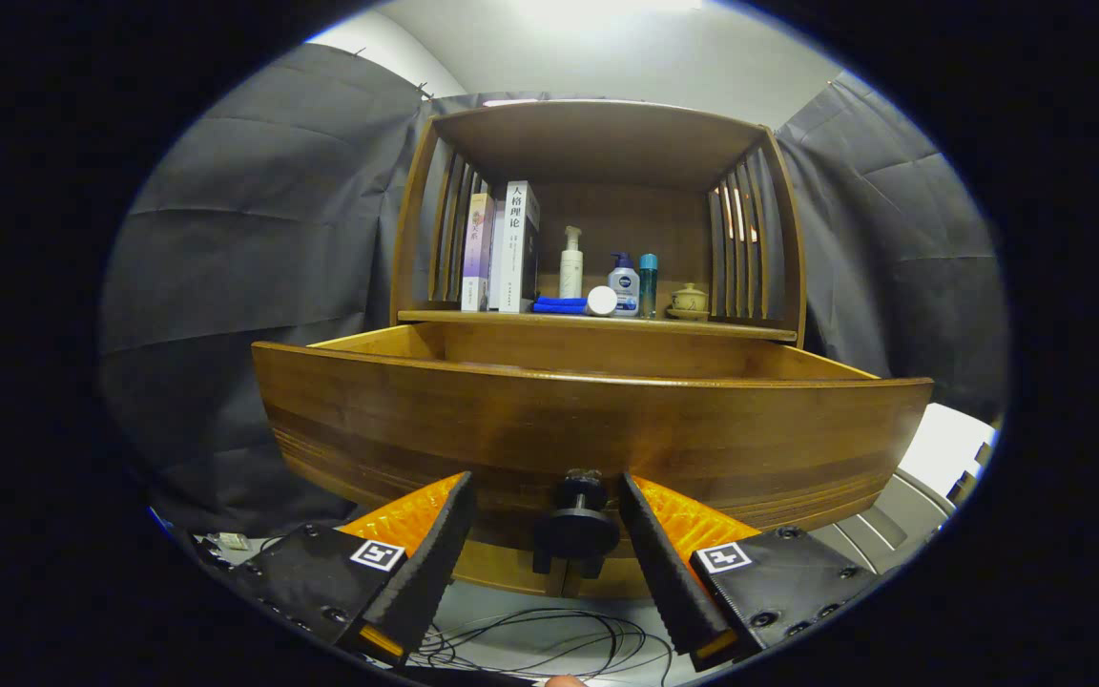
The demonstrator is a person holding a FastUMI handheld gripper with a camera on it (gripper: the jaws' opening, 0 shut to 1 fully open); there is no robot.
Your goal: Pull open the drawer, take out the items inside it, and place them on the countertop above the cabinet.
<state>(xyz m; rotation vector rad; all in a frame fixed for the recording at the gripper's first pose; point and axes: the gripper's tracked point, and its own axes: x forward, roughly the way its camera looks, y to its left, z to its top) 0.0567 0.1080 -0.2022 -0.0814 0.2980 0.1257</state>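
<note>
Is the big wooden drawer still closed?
No, the brown wooden drawer is pulled out toward the open hand-held gripper, whose fingers flank the drawer's round black knob.

Dark grey cloth [254, 248] is hanging in folds on both sides of a wooden cabinet [597, 143] with slatted sides. A pale wall [607, 57] is rising behind it, catching soft light. Black cables [549, 644] are lying looped on the light floor.
</note>
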